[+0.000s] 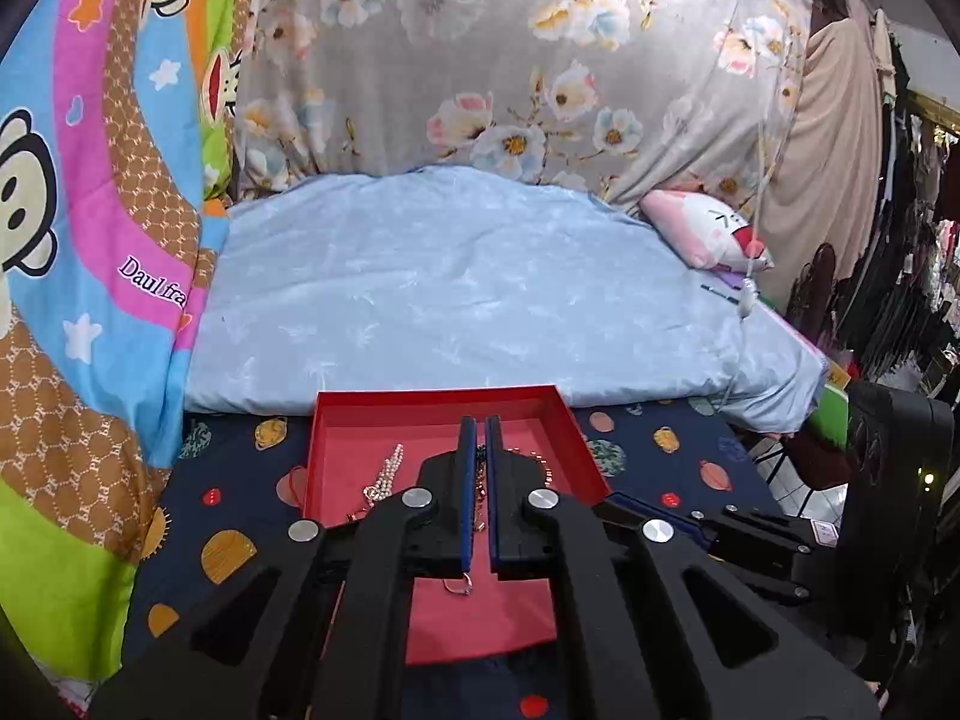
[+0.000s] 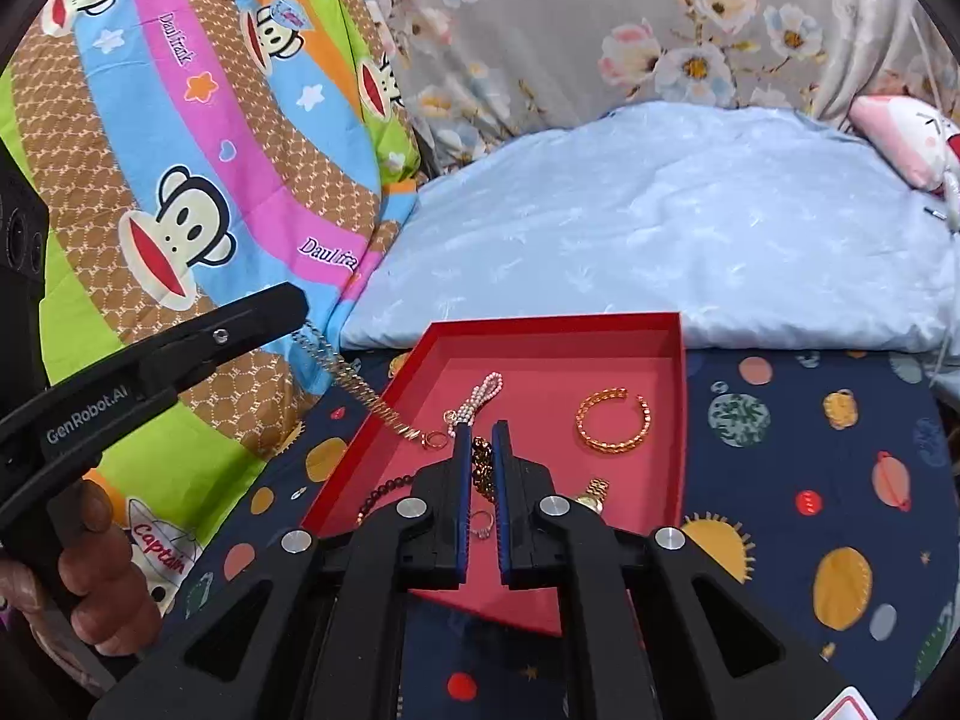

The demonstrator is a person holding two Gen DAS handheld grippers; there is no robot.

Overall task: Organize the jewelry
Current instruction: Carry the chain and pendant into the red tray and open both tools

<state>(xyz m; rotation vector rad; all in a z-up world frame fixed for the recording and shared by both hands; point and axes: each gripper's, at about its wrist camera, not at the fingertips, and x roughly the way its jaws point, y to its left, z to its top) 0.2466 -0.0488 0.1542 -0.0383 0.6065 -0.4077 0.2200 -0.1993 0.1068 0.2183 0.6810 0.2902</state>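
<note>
An open red tray lies on the navy planet-print cloth. In it are a pearl strand, a gold bangle, a gold watch, a dark bead bracelet and a small ring. My left gripper is shut on a gold chain, which hangs slanting down to the tray's left side. In its own view the left gripper is over the tray with the chain in its slit. My right gripper is shut above the tray's middle. A brown chain shows in its slit; I cannot tell if it is held.
A pale blue quilt borders the tray's far side. A bright cartoon-print blanket rises on the left. A pink plush pillow lies at the back right. A person's hand holds the left gripper's handle. The right gripper reaches the tray's right edge.
</note>
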